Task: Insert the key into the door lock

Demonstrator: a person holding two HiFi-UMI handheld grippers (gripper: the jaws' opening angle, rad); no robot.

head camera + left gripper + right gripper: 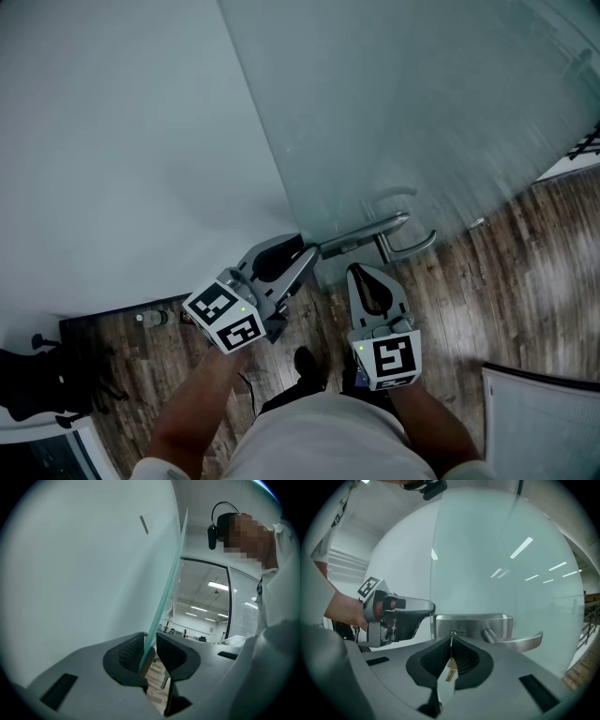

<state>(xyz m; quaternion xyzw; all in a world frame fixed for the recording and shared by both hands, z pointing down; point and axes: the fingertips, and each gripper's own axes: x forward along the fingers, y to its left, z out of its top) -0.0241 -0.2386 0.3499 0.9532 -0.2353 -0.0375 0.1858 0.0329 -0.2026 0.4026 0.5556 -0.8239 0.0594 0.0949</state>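
Observation:
The frosted glass door (403, 103) stands edge-on before me, with a steel lock plate (471, 624) and a lever handle (516, 641). My right gripper (451, 641) is shut on a silver key (451, 645), held on edge, whose tip is at the keyhole (453, 633). A brass key (450, 670) dangles below between the pads. From above, the right gripper (362, 274) points at the plate (361, 240) beside the handle (412, 246). My left gripper (150, 645) straddles the glass door's edge (161, 606), pads against both faces; it shows as the left gripper (302, 253) and left gripper (401, 616).
A white wall (122, 141) meets the door on the left. Wood-plank floor (487, 300) lies below. A black office chair (37, 375) stands at far left, and a white panel (539, 422) at bottom right. The person (276, 634) holding the grippers fills the right of the left gripper view.

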